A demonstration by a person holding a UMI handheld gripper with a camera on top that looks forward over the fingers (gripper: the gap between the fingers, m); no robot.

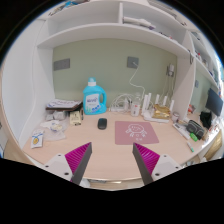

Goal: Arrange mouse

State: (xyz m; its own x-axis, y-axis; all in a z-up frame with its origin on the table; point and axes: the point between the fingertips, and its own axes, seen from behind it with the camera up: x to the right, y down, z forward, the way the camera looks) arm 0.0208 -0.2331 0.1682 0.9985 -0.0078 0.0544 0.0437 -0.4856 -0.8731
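- We hold the gripper (pixel 110 160) level above the desk's (pixel 100 142) near edge, fingers wide, empty.
- Mouse (pixel 101 123) lies well beyond them, beside pink mat (pixel 135 131).

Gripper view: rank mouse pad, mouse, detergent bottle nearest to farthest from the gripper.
The gripper is open, with nothing between its fingers.
1. Pink mouse pad: just ahead of the fingers, slightly toward the right one.
2. Black mouse: on the bare desk beside the pad's left edge, a little farther back.
3. Blue detergent bottle: at the back, against the wall.
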